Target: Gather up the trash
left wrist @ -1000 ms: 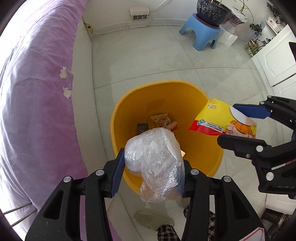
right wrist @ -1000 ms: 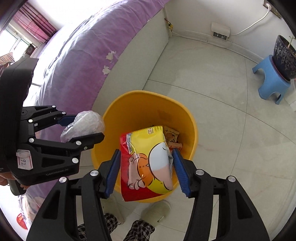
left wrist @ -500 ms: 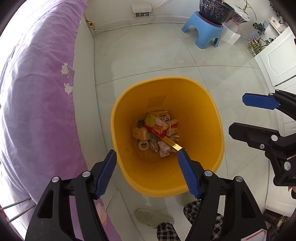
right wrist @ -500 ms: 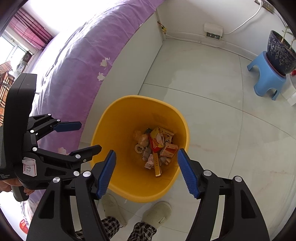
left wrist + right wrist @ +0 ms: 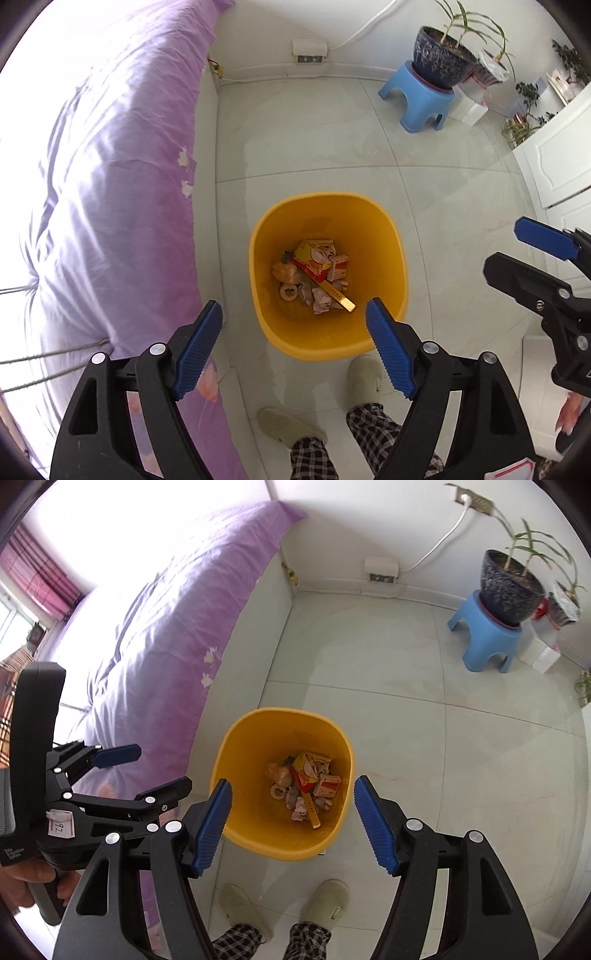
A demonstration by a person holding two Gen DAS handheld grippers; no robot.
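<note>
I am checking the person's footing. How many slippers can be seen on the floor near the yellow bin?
2: the left slipper and right slipper, both just below the yellow bin.

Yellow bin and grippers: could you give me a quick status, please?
Left gripper empty, jaws opening. Right gripper open, empty. Yellow bin holds the trash. Nothing in the way.

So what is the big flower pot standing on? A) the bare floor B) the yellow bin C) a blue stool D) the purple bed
C: the dark plant pot stands on top of the little blue stool by the wall, well apart from the yellow bin and from the purple bed.
</note>
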